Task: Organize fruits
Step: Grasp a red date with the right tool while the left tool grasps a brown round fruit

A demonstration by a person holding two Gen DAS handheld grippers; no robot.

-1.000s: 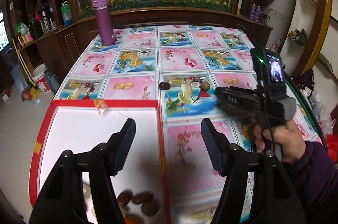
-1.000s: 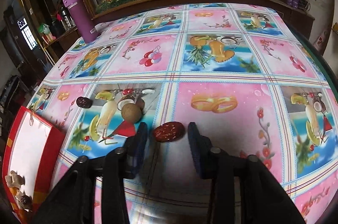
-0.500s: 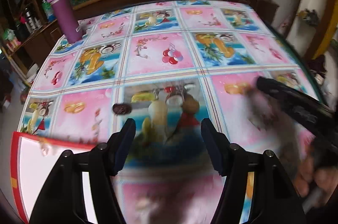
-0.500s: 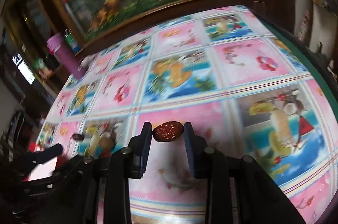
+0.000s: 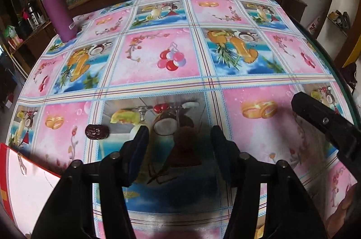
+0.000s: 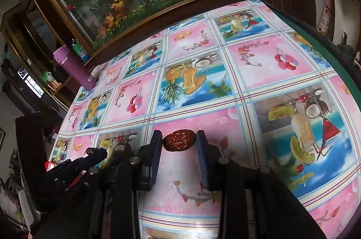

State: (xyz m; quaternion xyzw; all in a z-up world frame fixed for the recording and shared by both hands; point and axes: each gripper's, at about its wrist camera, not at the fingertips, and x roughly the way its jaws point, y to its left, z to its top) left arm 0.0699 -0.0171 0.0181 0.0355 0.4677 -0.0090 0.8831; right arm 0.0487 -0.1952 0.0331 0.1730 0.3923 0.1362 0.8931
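My right gripper (image 6: 179,136) is shut on a wrinkled red date (image 6: 179,141) and holds it above the patterned tablecloth. My left gripper (image 5: 179,134) points down at the table, its jaws closing. A small round brown fruit (image 5: 187,137) lies in shadow between its fingers, and neither pad touches it. A darker date (image 5: 97,131) lies on the cloth just left of the left finger (image 5: 138,148). In the right wrist view the left gripper (image 6: 90,157) shows at the lower left, with that dark date (image 6: 90,150) by its tip.
A white tray with a red rim (image 5: 13,193) lies at the table's near left corner. A tall purple bottle (image 5: 56,11) stands at the far left corner. The right gripper's arm (image 5: 322,124) reaches in from the right. The table's green edge (image 5: 338,72) curves along the right.
My left gripper has swung from above the tray rightward and down over the round brown fruit, its jaws narrowing. My right gripper closed on the red date, lifted it and rolled.
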